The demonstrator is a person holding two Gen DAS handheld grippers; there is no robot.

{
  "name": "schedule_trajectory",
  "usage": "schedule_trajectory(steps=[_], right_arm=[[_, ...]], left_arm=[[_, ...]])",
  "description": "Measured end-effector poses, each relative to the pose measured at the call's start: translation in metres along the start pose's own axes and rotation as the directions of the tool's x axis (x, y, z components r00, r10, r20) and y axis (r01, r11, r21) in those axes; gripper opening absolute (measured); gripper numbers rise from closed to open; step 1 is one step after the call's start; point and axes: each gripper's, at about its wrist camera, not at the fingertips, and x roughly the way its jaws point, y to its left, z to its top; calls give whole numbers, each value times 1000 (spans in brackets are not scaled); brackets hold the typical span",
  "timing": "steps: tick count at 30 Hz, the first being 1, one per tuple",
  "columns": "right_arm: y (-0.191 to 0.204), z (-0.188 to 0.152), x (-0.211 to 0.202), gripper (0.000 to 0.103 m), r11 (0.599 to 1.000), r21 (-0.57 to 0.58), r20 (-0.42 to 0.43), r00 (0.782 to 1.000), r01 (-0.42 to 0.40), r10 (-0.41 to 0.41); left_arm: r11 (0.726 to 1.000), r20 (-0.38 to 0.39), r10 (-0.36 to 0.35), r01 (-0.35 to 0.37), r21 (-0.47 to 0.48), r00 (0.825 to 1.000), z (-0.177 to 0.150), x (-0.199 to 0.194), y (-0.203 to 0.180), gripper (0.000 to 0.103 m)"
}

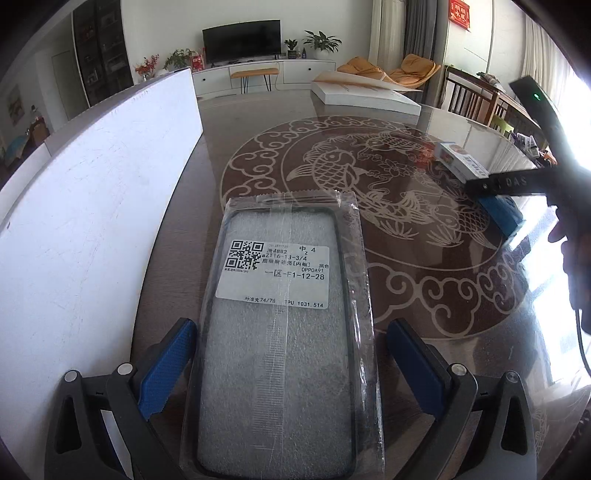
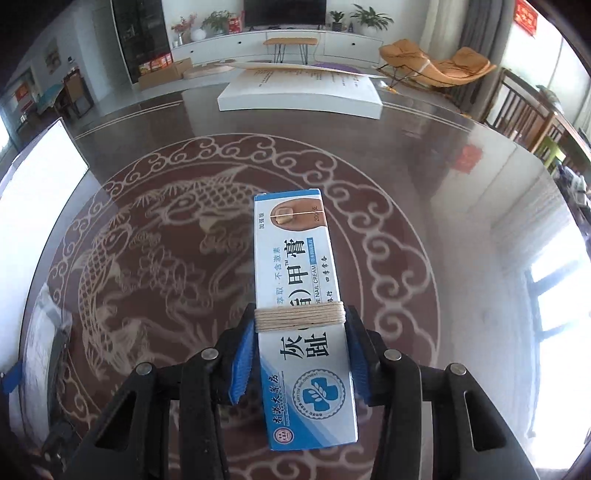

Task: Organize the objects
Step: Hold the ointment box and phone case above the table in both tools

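Nail cream box [image 2: 303, 314] clamped by right gripper [image 2: 297, 354], over glass table [image 2: 461, 258].
Bagged phone case [image 1: 280, 332] lying between released left gripper [image 1: 291, 365] fingers, ungrasped; sorting barely begun, both items unplaced.

Far ahead, a dark television [image 1: 242, 40] sits on a long white cabinet [image 1: 258, 72] against a pale wall, with potted plants [image 1: 322, 40] at either end and a small wooden stool [image 1: 254, 75] before it. To the right, orange lounge chairs [image 2: 439, 62] stand by grey curtains [image 2: 480, 33]. Dark wooden chairs [image 1: 471, 98] line the right side, where bright windows [image 2: 554, 288] flood light in. A red wall hanging [image 1: 460, 13] shows upper right.
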Motion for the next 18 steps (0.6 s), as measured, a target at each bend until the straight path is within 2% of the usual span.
schedule_trajectory(steps=[5, 8, 11, 12, 13, 15, 18], right_arm=[[14, -98, -57, 45, 994, 96, 86, 995, 44, -52], [33, -131, -77, 45, 993, 105, 112, 992, 48, -60], [43, -143, -81, 49, 995, 88, 150, 987, 41, -54], [41, -148, -80, 63, 995, 95, 153, 987, 29, -43], [39, -148, -81, 82, 994, 106, 147, 989, 18, -34], [38, -152, -77, 95, 993, 116, 130, 991, 11, -26], [44, -154, -75, 102, 996, 89, 113, 993, 24, -34]], left_arm=[[1000, 0, 0, 0, 0, 1000, 0, 0, 0, 103], [1000, 0, 0, 0, 0, 1000, 0, 0, 0, 103], [1000, 0, 0, 0, 0, 1000, 0, 0, 0, 103], [1000, 0, 0, 0, 0, 1000, 0, 0, 0, 103], [1000, 0, 0, 0, 0, 1000, 0, 0, 0, 103], [1000, 0, 0, 0, 0, 1000, 0, 0, 0, 103], [1000, 0, 0, 0, 0, 1000, 0, 0, 0, 103]])
